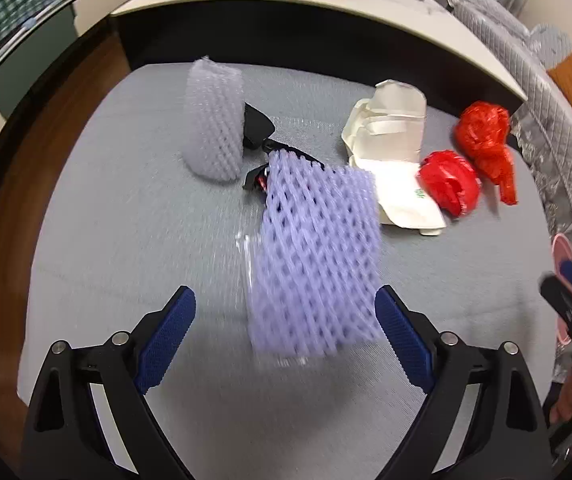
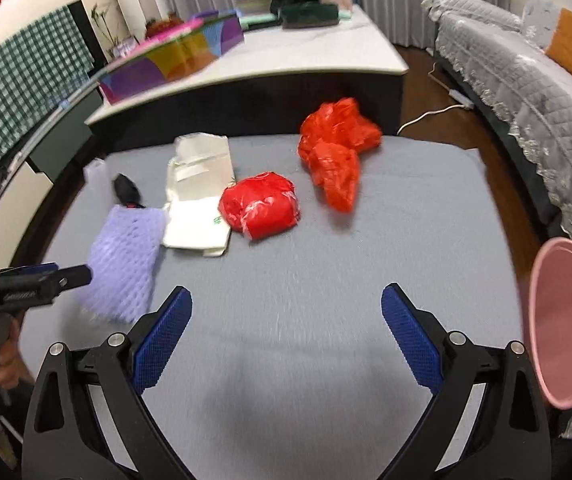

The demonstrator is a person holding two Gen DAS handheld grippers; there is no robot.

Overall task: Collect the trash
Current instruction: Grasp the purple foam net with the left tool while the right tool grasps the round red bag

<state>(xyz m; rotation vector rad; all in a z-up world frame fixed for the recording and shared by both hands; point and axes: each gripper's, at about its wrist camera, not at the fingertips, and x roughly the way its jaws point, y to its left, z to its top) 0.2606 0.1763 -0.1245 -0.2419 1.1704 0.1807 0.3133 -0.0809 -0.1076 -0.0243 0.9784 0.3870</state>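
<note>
Trash lies on a grey mat (image 1: pixel 125 220) (image 2: pixel 326 280). A flat purple foam net (image 1: pixel 318 256) (image 2: pixel 123 264) lies just ahead of my open left gripper (image 1: pixel 286 332), between the lines of its fingers. A second, rounded foam net (image 1: pixel 213 120) sits farther back beside a black wrapper (image 1: pixel 257 124) (image 2: pixel 125 192). White crumpled paper (image 1: pixel 390 152) (image 2: pixel 199 196) lies at the middle. Two red plastic bags (image 1: pixel 450 188) (image 1: pixel 486 136) (image 2: pixel 261 210) (image 2: pixel 338 148) lie to the right. My right gripper (image 2: pixel 286 332) is open above bare mat; the left gripper (image 2: pixel 37 280) shows at its left.
A pink bin (image 2: pixel 566 320) (image 1: pixel 564 256) stands at the mat's right edge. A low white table (image 2: pixel 286 64) (image 1: pixel 326 12) with colourful boxes runs behind the mat. A grey quilted sofa (image 2: pixel 526 100) lines the right side. A white cable (image 2: pixel 434 114) lies on the wooden floor.
</note>
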